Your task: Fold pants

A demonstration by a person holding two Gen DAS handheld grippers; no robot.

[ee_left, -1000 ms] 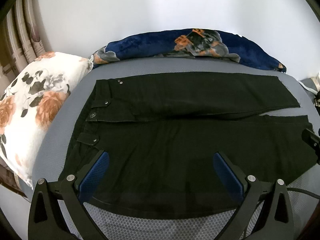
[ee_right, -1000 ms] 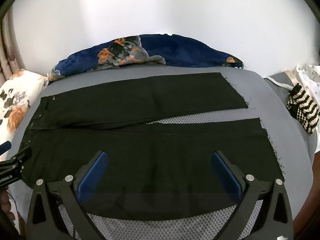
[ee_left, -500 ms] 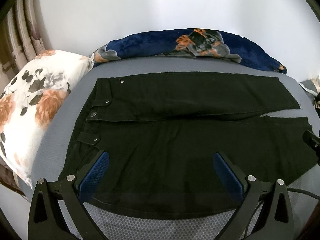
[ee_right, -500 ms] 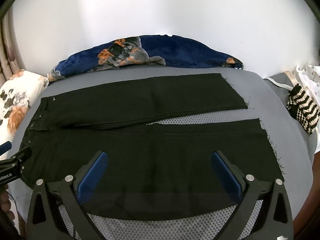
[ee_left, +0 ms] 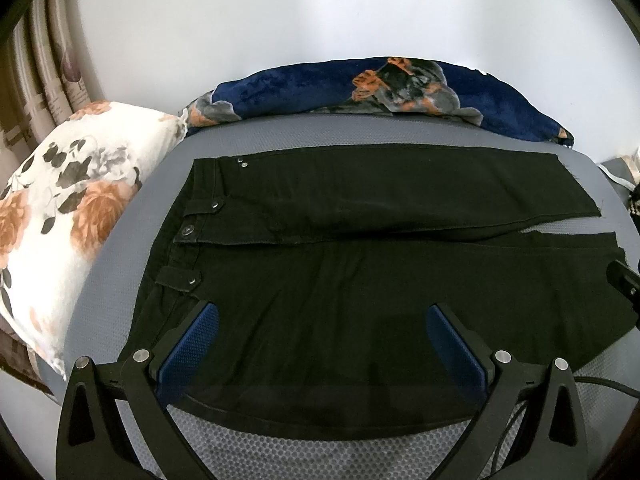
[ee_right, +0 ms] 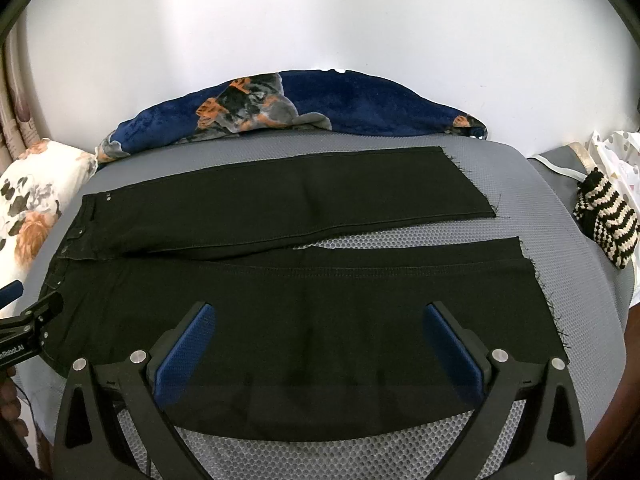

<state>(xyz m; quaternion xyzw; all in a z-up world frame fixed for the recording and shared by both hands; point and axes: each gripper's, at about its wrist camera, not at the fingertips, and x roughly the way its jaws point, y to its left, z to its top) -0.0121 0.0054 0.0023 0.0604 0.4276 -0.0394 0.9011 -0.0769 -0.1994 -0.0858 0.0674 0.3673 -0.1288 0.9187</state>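
Black pants spread flat on the grey bed, both our tools poised over the near edge.

We see the pants [ee_left: 360, 280] lying unfolded on the mesh-covered bed [ee_right: 516, 184], waistband toward the floral pillow [ee_left: 68, 208], the two legs running right with a narrow gap between the hems. Our left tool [ee_left: 320, 344] hovers wide open near the waist end, holding nothing; our right tool [ee_right: 316, 340] is likewise spread wide and empty over the near leg. A blue blanket [ee_right: 360, 104] lies against the wall behind.
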